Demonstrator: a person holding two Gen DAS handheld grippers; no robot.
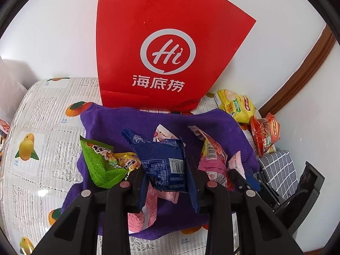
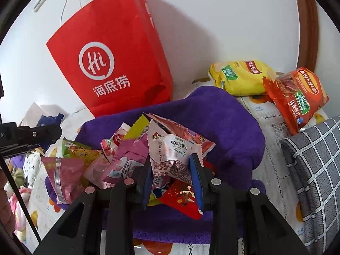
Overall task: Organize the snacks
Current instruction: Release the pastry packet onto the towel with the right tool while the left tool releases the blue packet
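Jaws clamped: left gripper [image 1: 167, 171] on blue packet [image 1: 164, 157]; right gripper [image 2: 172, 170] on white snowflake-crisp packet [image 2: 172, 155]; lift both clear of purple towel [image 2: 229, 131], gently.

I see a plain white wall [image 1: 53, 31] behind, brown wooden trim [image 1: 308, 68] at right, and a tabletop [image 1: 42, 116] under a fruit-printed cloth, evenly lit.

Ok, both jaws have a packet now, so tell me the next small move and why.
Probably lift both packets clear of the pile and carry them toward the red paper bag. The left gripper is shut on the blue packet, the right gripper on the white packet, and other snacks crowd the purple towel.
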